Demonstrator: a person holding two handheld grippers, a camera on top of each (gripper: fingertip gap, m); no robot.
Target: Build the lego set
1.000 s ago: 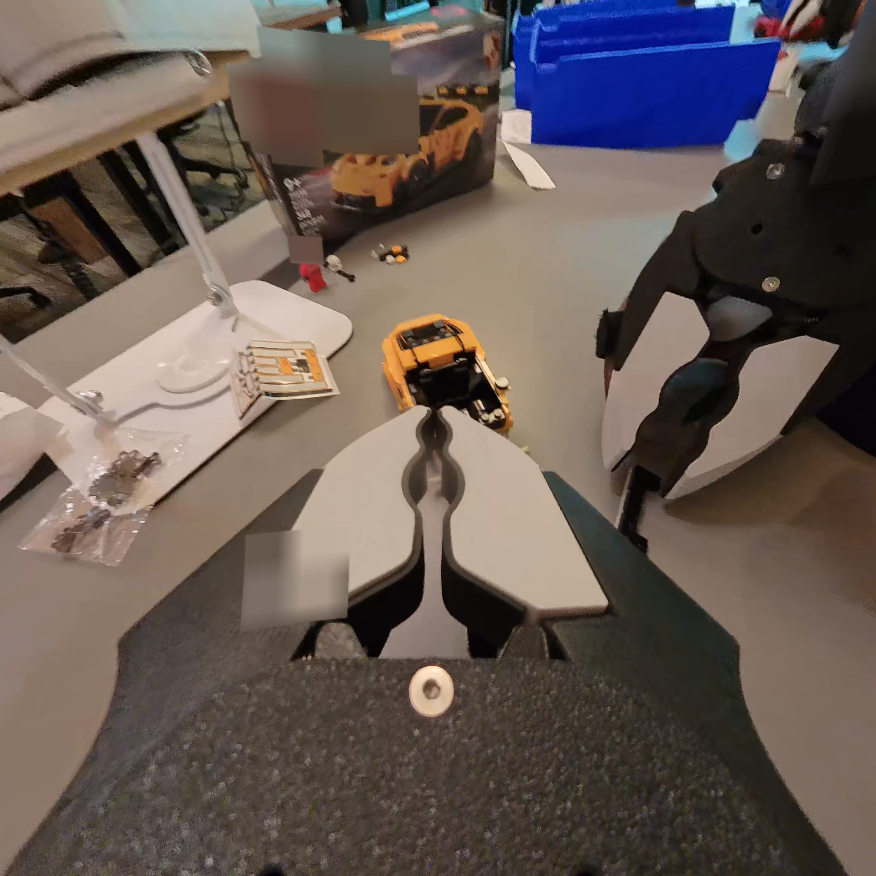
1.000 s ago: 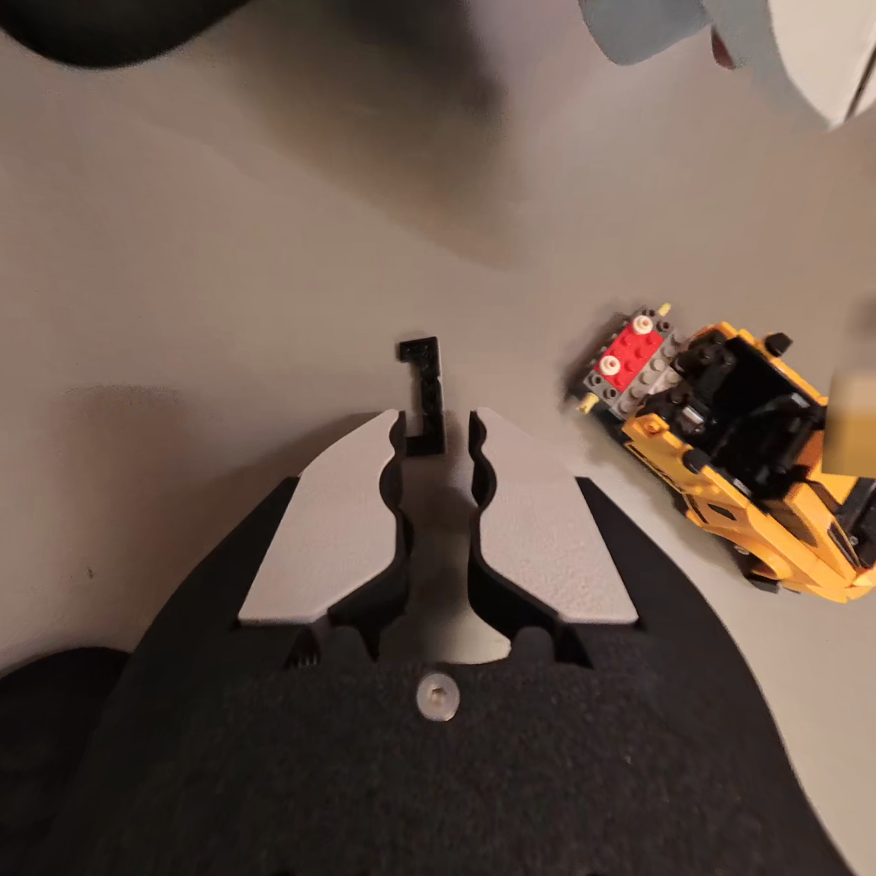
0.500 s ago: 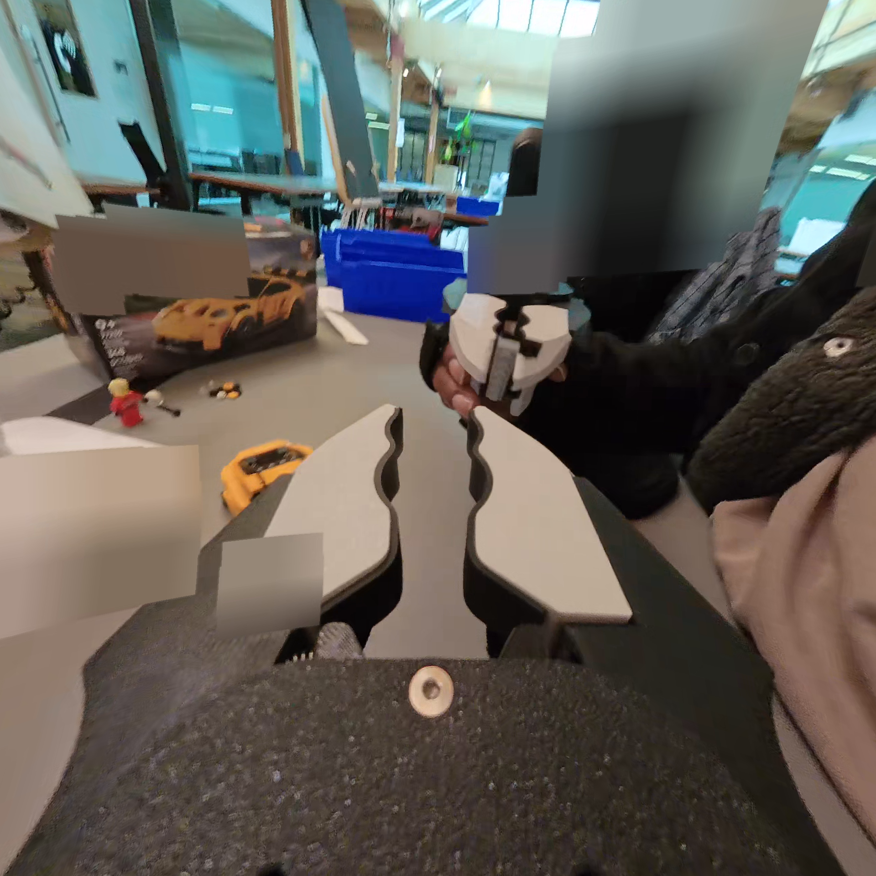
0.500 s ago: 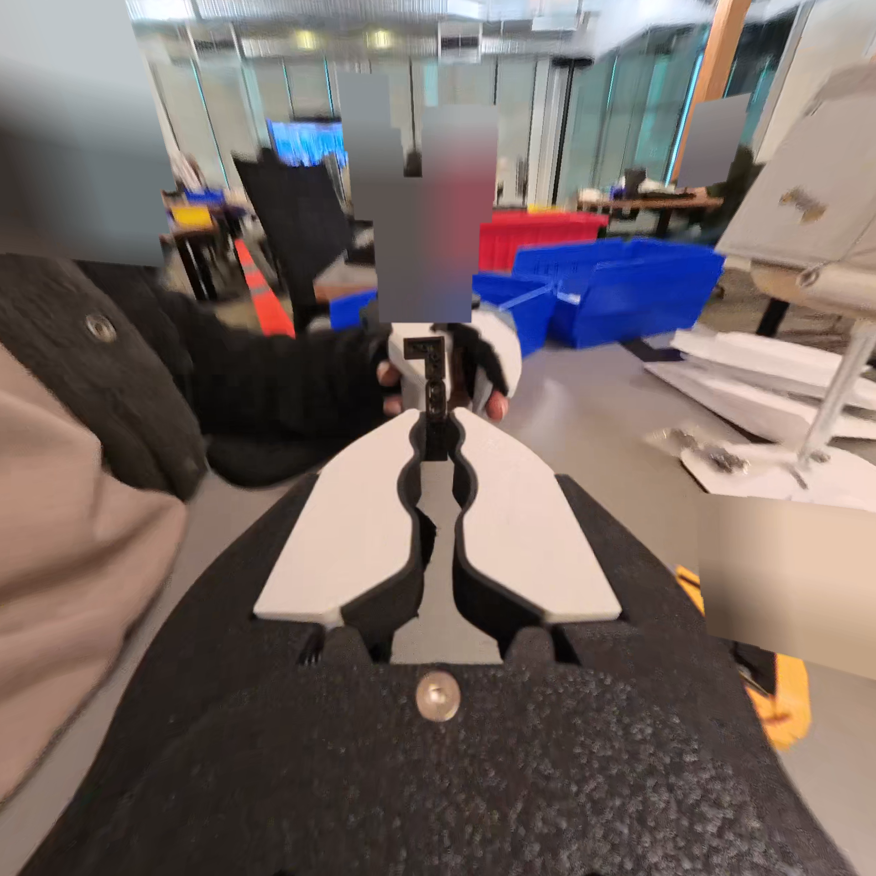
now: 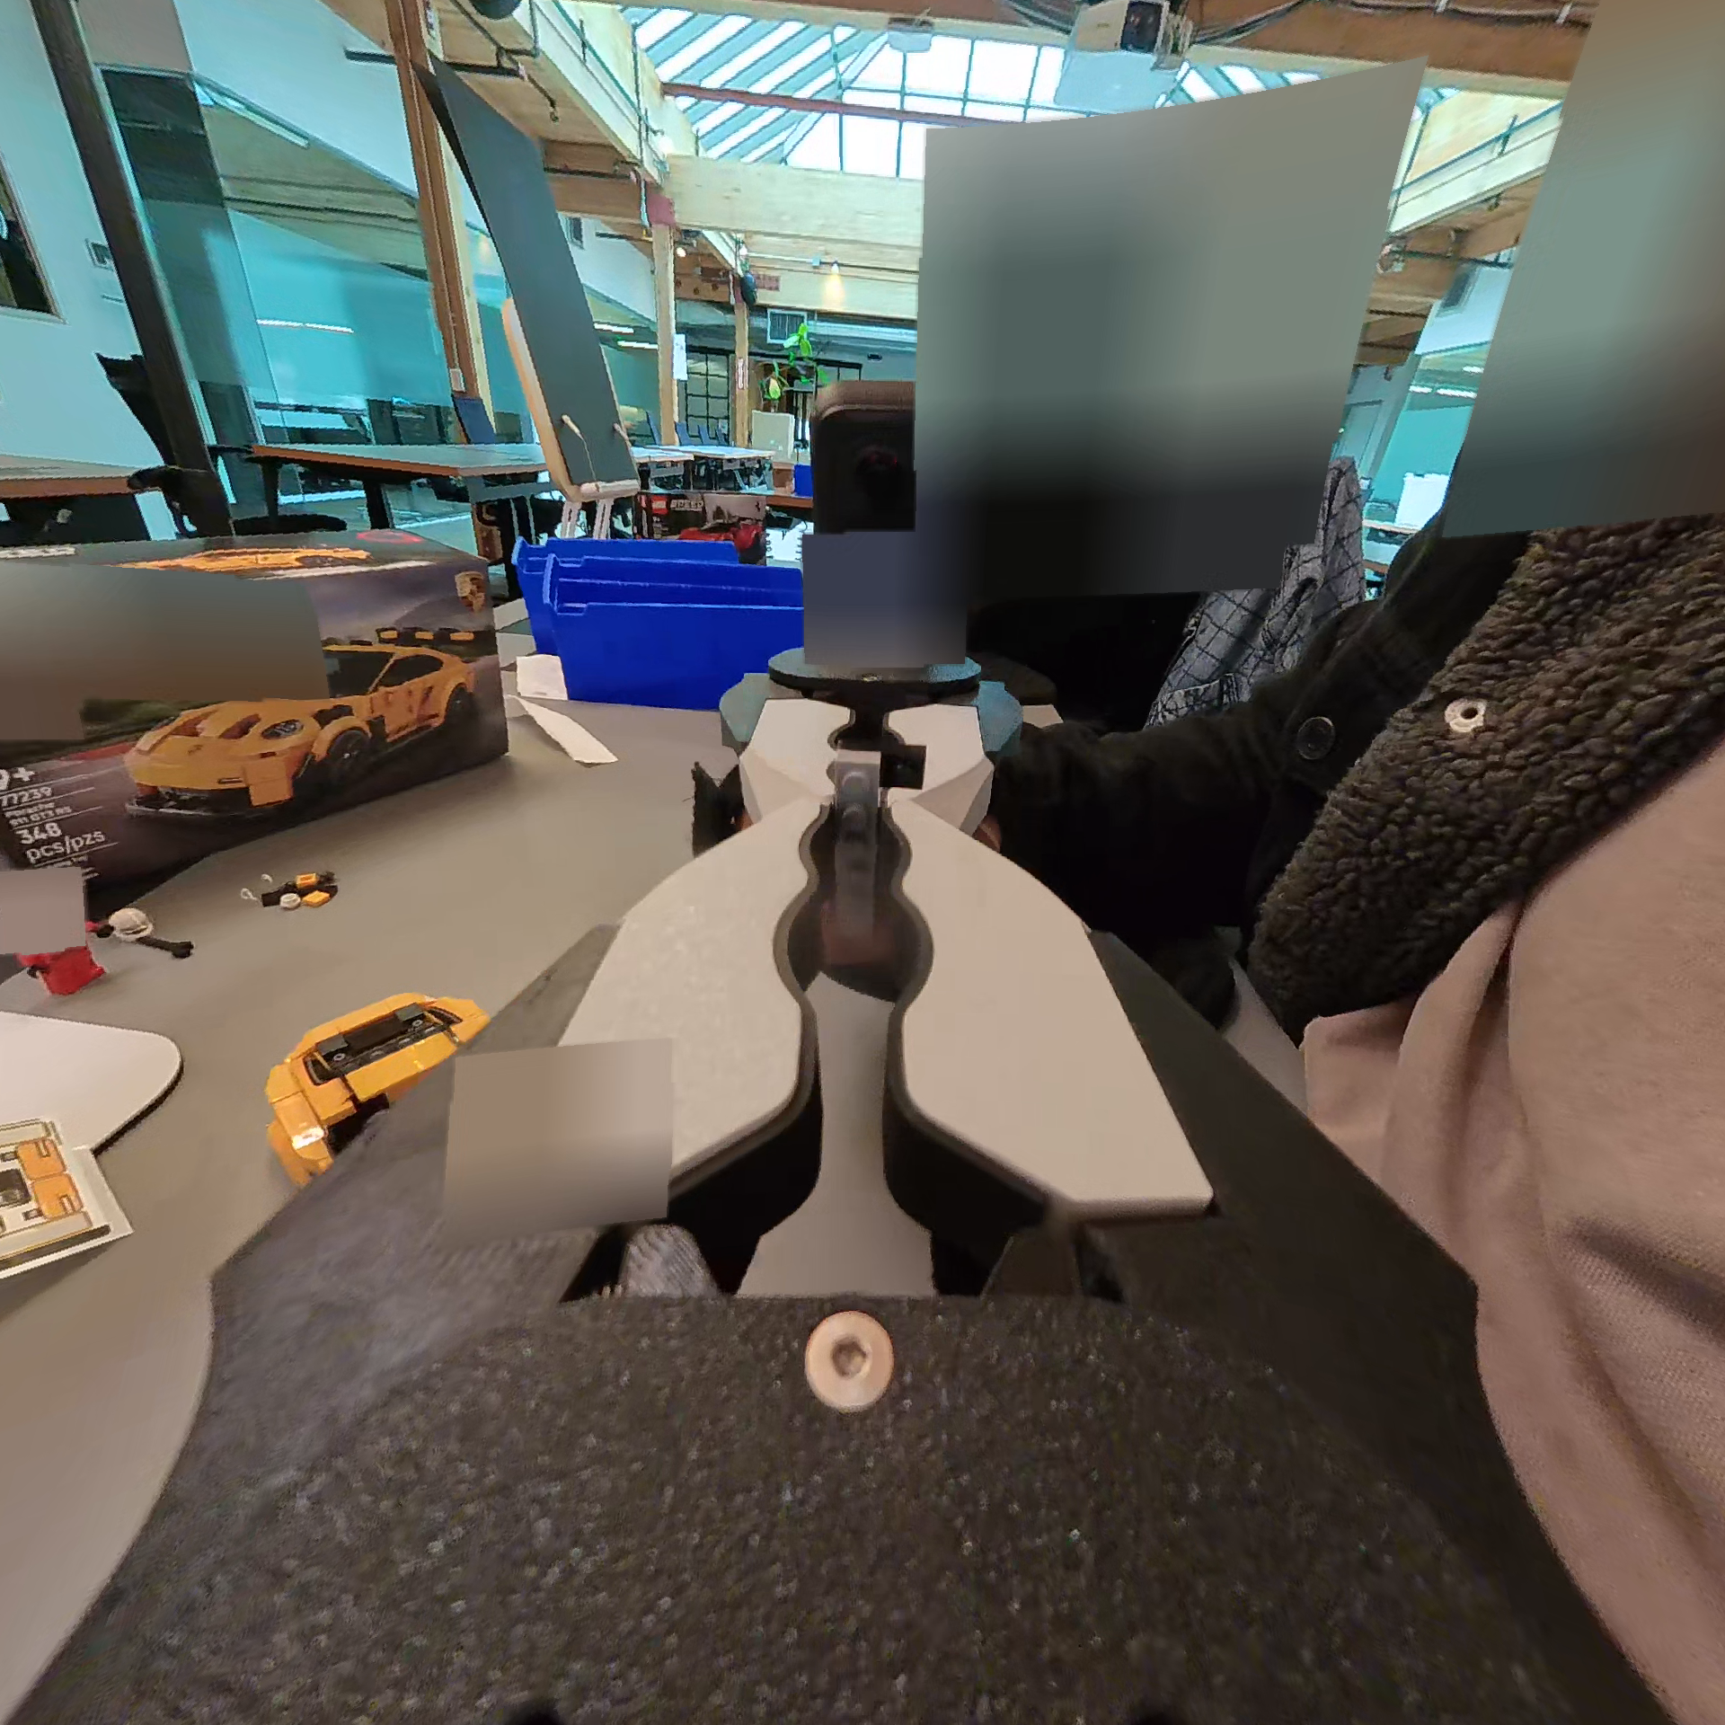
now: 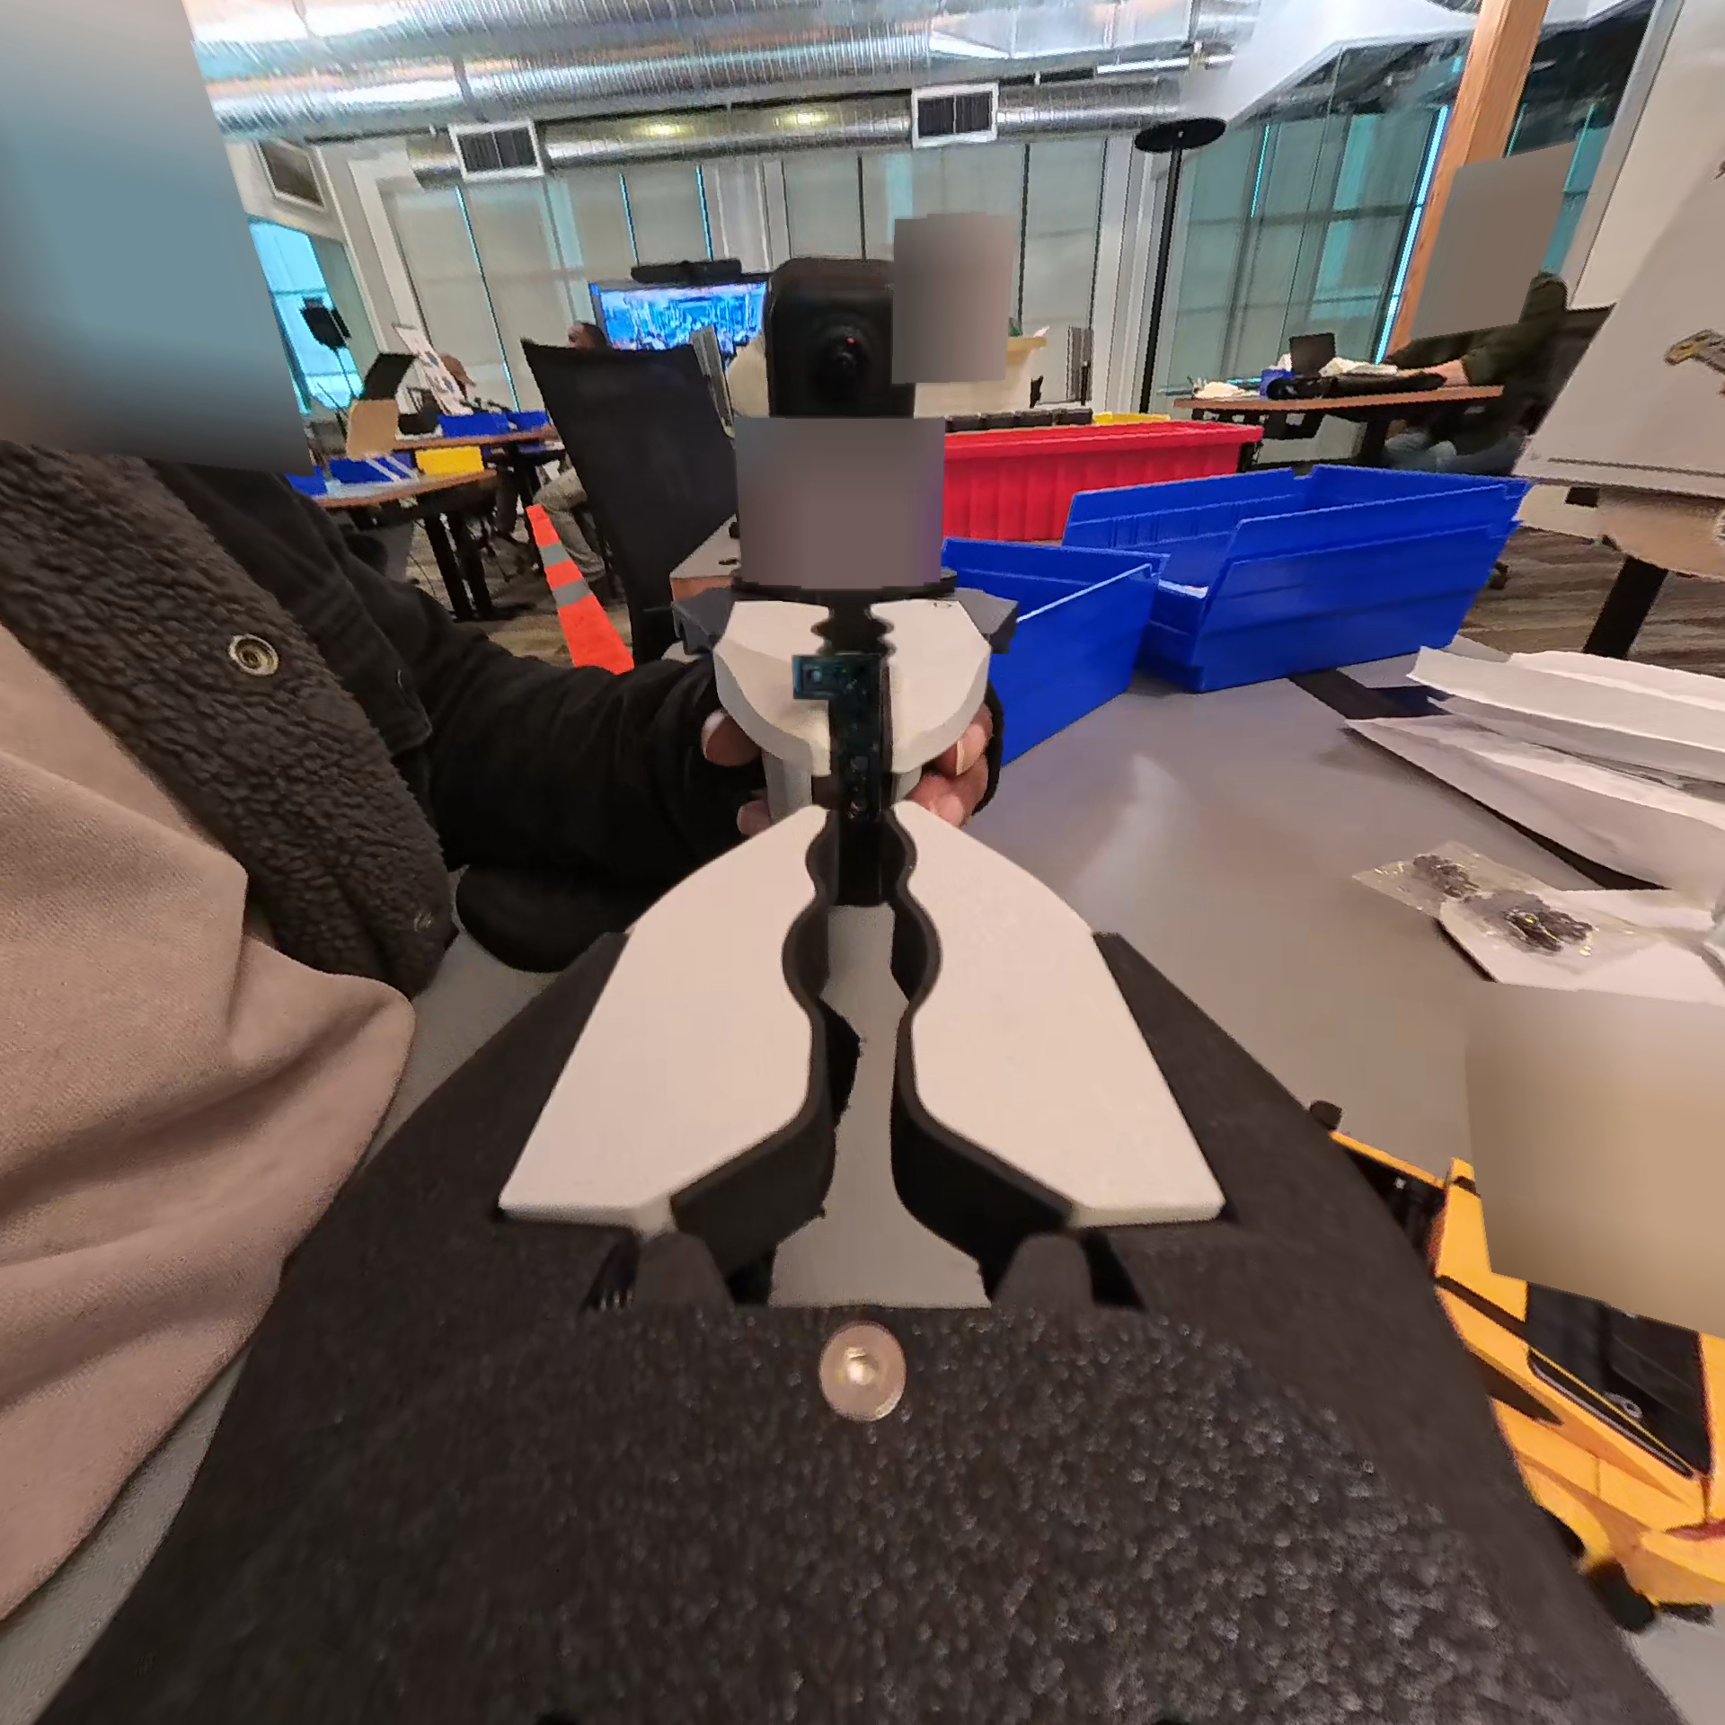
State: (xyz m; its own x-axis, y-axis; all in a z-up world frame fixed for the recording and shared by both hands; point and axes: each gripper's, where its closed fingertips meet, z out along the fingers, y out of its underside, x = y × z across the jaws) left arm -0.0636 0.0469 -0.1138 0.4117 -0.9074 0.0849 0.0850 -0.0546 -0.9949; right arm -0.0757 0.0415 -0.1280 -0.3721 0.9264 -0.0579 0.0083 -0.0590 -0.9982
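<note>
My right gripper [image 6: 859, 826] is shut on a black L-shaped Lego piece [image 6: 859, 737] and holds it upright in the air above the grey table [image 6: 1213, 840]. My left gripper [image 5: 854, 821] faces it tip to tip. Its fingers are closed around the far end of the same piece [image 5: 854, 793], which shows edge-on there. The right gripper also shows in the left wrist view [image 5: 863, 747], and the left one in the right wrist view [image 6: 854, 691]. The part-built yellow Lego car [image 5: 364, 1064] sits on the table to the left, below both grippers, and shows in the right wrist view [image 6: 1587, 1400].
The set's box [image 5: 280, 709], a red minifigure [image 5: 65, 961], small loose parts [image 5: 299, 891], a sticker sheet [image 5: 37, 1195] and a white stand base [image 5: 75, 1064] lie left. Blue bins [image 6: 1307, 579], papers [image 6: 1587, 728] and parts bags [image 6: 1493, 905] are behind. A person's sleeves are close by. The grippers are tip to tip, or close to it.
The right gripper picked the black piece off the table and raised it. The left gripper left the car, opened, swung up to face it and closed on the piece's far end.
</note>
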